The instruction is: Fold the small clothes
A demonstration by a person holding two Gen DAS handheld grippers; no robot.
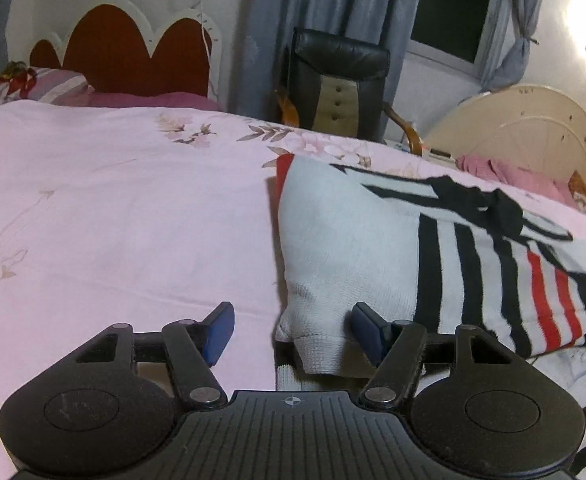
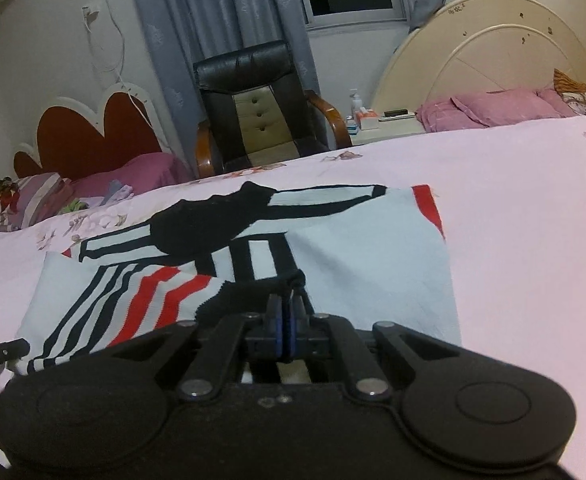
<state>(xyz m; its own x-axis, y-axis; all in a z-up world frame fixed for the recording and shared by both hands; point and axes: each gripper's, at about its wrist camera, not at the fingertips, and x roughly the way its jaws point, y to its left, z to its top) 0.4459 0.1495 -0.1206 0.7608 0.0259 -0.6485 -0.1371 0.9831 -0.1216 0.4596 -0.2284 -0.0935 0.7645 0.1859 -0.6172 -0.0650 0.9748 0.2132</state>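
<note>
White knit sweater (image 1: 357,240) with black and red stripes lay on the pink bed (image 1: 113,208).
The right gripper (image 2: 286,320) was clamped on a black fold of it, the pinched cloth mostly hidden; the left gripper (image 1: 289,330) stood wide around a white cuff. Lettering on a black bar at the right view's left edge was cut off, unreadable.
</note>
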